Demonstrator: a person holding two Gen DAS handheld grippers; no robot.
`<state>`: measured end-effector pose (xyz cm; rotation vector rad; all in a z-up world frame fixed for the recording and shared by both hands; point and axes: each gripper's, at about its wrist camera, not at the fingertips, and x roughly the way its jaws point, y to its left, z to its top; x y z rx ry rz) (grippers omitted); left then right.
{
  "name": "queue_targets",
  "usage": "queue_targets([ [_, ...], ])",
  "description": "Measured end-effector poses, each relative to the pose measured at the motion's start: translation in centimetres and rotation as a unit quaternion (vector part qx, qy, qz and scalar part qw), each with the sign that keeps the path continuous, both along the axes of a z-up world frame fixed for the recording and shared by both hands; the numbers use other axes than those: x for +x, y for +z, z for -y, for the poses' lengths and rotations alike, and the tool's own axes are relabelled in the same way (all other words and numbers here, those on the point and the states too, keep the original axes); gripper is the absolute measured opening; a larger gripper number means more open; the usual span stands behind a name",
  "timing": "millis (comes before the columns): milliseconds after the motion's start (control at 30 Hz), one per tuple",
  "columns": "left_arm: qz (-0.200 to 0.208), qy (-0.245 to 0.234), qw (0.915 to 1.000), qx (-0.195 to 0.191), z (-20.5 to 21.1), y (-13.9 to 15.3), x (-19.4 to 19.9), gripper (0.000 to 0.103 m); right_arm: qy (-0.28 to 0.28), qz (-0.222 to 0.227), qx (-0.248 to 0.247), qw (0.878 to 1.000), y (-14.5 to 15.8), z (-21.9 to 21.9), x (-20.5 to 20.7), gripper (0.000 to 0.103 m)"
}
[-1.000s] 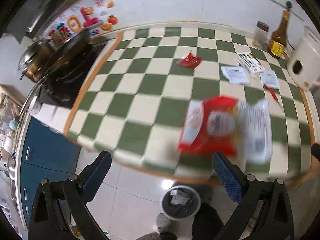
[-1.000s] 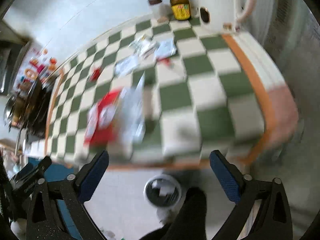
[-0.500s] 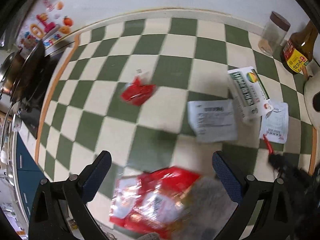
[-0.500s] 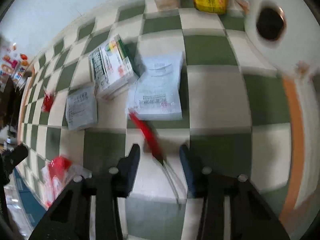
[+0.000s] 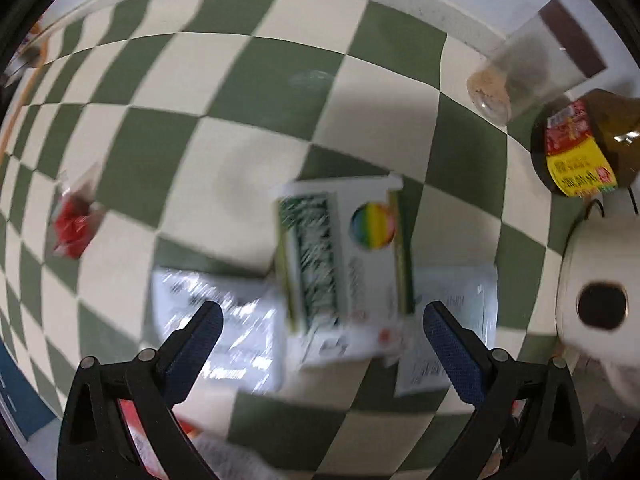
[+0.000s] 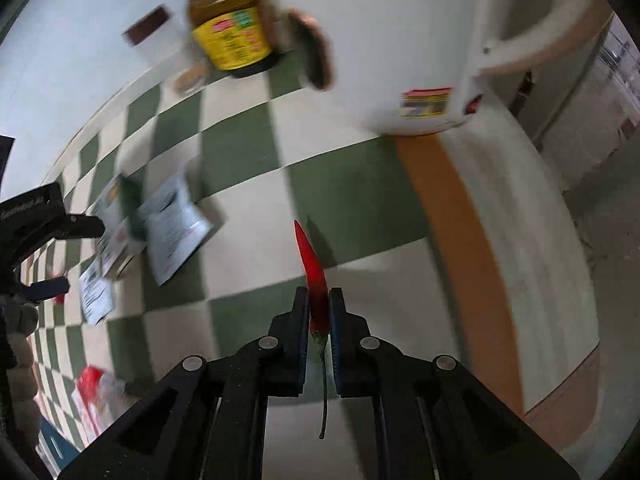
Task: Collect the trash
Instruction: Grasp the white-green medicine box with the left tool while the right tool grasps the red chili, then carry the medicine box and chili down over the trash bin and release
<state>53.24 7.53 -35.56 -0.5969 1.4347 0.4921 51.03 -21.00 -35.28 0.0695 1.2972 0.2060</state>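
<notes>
My right gripper (image 6: 319, 300) is shut on a red chili pepper (image 6: 313, 272) and holds it above the green-and-white checkered table (image 6: 352, 200); its green stem hangs down between the fingers. My left gripper (image 5: 320, 320) is open, just above a white and green carton (image 5: 344, 264) with a rainbow circle, which lies between two paper slips (image 5: 224, 328) (image 5: 448, 320). A small red wrapper (image 5: 74, 224) lies to the left. A red snack bag (image 6: 94, 396) lies near the table's front edge. The left gripper also shows in the right wrist view (image 6: 44, 248).
A brown sauce bottle (image 5: 580, 148) with a yellow label, a clear jar (image 5: 520, 72) with a brown lid and a white appliance (image 5: 600, 288) stand at the back right. The table has an orange border (image 6: 460, 240) on the right.
My right gripper has shut on the chili and lifted it off the table. My left gripper has moved forward from the red bag to above the carton.
</notes>
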Motion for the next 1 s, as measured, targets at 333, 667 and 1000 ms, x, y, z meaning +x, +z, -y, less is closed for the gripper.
queue_targets([
  [333, 0.042, -0.067, 0.9904, 0.114, 1.0, 4.1, -2.1, 0.063, -0.012, 0.022, 0.014, 1.000, 1.3, -0.7, 0.6, 0.010],
  [667, 0.148, -0.116, 0.9562, 0.224, 4.1, 15.2, -14.0, 0.063, 0.011, 0.079, 0.041, 0.996, 8.7, -2.1, -6.5, 0.010],
  [1000, 0.193, -0.133, 0.9500, 0.206, 5.4, 18.5, -33.6, 0.063, 0.033, 0.149, 0.068, 0.986, 17.3, -2.2, -23.0, 0.010],
])
